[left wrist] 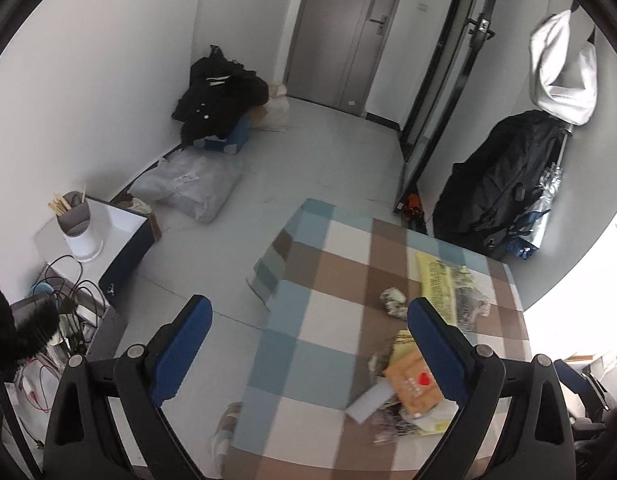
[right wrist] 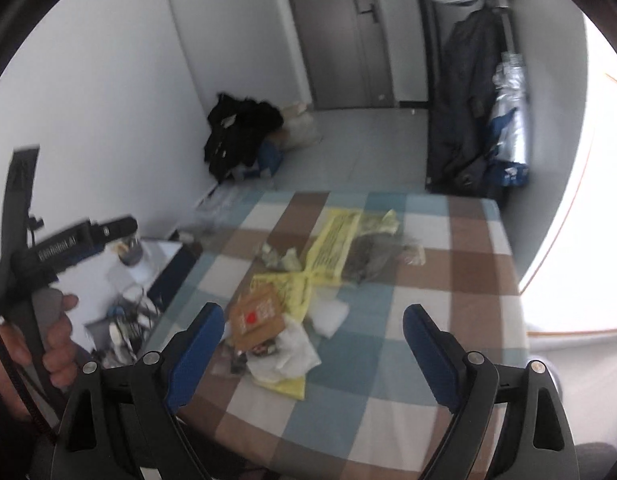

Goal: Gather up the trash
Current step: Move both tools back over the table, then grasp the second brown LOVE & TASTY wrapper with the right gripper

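We hold two grippers above the checked bench [right wrist: 388, 360], the left gripper [left wrist: 310, 320] and right gripper [right wrist: 312, 330] both with jaws wide and empty. The trash lies on the bench: one brown packet [right wrist: 258, 316], two yellow bags [right wrist: 336, 240], one crumpled wad [left wrist: 394, 300].

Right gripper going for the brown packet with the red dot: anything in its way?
Nothing visible blocks it. The right gripper is open above the checked tablecloth, and the brown packet lies on top of the trash pile, just beyond its left finger.
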A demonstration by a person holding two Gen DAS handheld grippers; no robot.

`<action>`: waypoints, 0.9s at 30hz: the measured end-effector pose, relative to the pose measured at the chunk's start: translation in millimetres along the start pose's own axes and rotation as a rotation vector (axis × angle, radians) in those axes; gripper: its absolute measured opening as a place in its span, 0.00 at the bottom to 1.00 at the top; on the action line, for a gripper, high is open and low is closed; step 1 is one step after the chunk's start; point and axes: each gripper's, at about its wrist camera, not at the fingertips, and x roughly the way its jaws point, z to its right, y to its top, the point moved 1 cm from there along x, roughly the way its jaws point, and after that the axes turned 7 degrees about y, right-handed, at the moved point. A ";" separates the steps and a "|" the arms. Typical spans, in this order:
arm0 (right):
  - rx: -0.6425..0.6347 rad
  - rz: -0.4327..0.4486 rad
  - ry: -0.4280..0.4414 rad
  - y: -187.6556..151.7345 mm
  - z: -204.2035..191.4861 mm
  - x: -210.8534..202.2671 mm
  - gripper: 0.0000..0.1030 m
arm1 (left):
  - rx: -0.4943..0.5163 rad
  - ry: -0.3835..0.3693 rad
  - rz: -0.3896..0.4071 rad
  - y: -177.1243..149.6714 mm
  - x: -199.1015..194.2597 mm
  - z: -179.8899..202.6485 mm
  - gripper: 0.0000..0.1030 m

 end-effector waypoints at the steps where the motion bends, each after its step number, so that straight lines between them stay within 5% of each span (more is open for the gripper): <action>1: -0.018 -0.014 -0.005 -1.0 -4.5 6.1 0.89 | 0.000 0.003 -0.002 0.1 1.1 -3.3 0.94; 12: -0.131 -0.180 -0.042 -8.3 -37.6 79.9 0.89 | -0.117 -0.019 -0.107 -0.4 13.5 -42.1 0.94; 21: -0.239 -0.291 -0.118 -14.3 -60.2 121.0 0.87 | -0.137 -0.038 -0.111 4.3 14.1 -41.9 0.94; 27: -0.289 -0.321 -0.130 -15.7 -63.5 132.4 0.77 | -0.166 -0.050 -0.146 2.0 19.5 -46.7 0.94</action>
